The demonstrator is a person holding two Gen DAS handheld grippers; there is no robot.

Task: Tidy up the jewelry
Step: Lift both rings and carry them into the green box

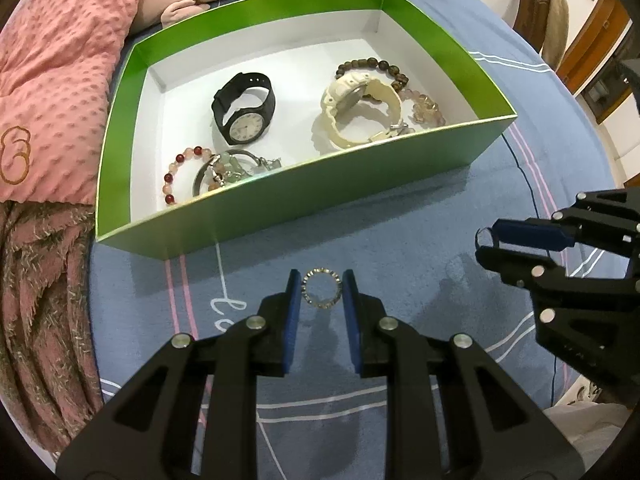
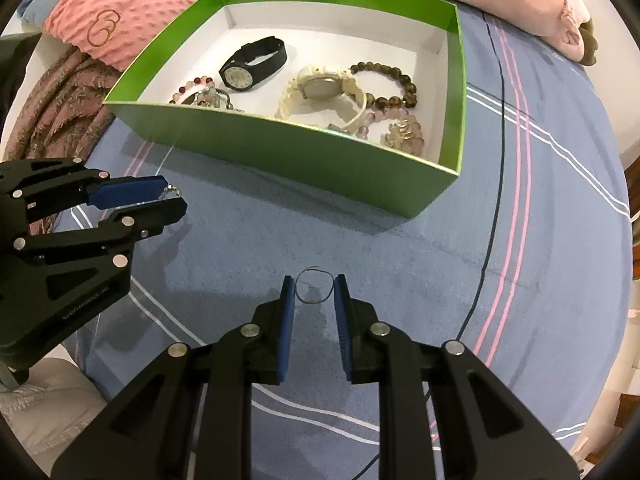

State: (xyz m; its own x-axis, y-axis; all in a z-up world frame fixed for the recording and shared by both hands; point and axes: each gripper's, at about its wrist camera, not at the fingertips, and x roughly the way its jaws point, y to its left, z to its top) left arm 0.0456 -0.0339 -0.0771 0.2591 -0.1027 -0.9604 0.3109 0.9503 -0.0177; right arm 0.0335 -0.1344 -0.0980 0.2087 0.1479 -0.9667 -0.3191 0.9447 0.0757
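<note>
A home bedroom: a bed spread with a blue striped sheet (image 1: 400, 240), a pink dotted blanket (image 1: 60, 80) at its edge, a plush toy (image 2: 540, 0), and wooden furniture (image 1: 592, 40) beyond.

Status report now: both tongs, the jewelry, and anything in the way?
Left tongs shut on ring. Right tongs shut on hoop. Box ahead, path clear.

Your left gripper (image 1: 321, 289) and your right gripper (image 2: 313, 289) both point steeply down, side by side, each with its blue pads pinched on something small.
</note>
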